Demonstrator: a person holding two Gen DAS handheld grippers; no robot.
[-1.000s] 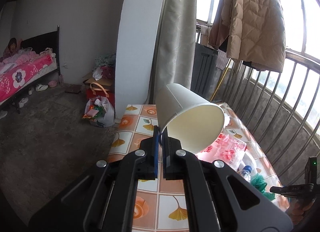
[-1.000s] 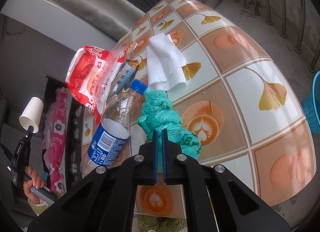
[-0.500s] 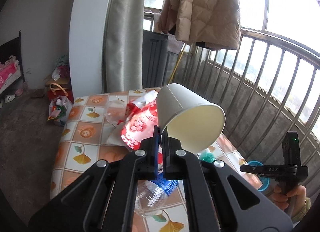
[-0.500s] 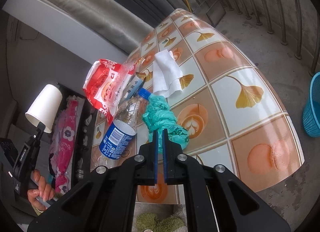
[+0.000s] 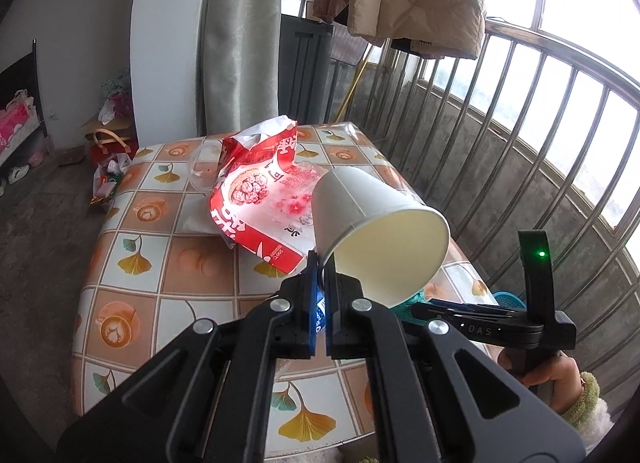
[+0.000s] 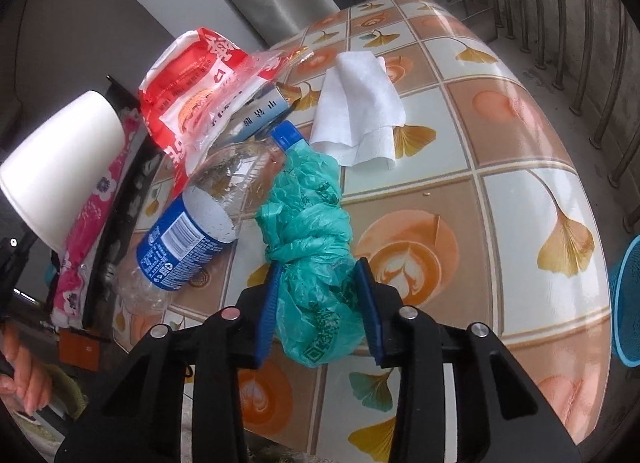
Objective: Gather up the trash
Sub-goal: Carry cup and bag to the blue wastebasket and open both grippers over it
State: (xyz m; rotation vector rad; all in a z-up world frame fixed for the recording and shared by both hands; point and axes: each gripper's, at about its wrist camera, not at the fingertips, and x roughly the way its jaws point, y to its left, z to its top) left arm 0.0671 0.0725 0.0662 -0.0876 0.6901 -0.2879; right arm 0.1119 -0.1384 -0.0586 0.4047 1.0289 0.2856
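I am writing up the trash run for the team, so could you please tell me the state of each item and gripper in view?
Paper cup: empty, tipped, pinched at its rim.
Left gripper: shut on the cup.
Right gripper: jaws opening around the green bag.
Green plastic bag: knotted, crumpled, on the table.
Bottle: capped, lying down.
Red snack bag: torn open.
Tissue: crumpled, lying flat.

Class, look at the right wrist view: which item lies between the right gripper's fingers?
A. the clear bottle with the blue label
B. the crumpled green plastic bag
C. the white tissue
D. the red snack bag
B: the crumpled green plastic bag sits between the blue fingers of the right gripper, which are opening.
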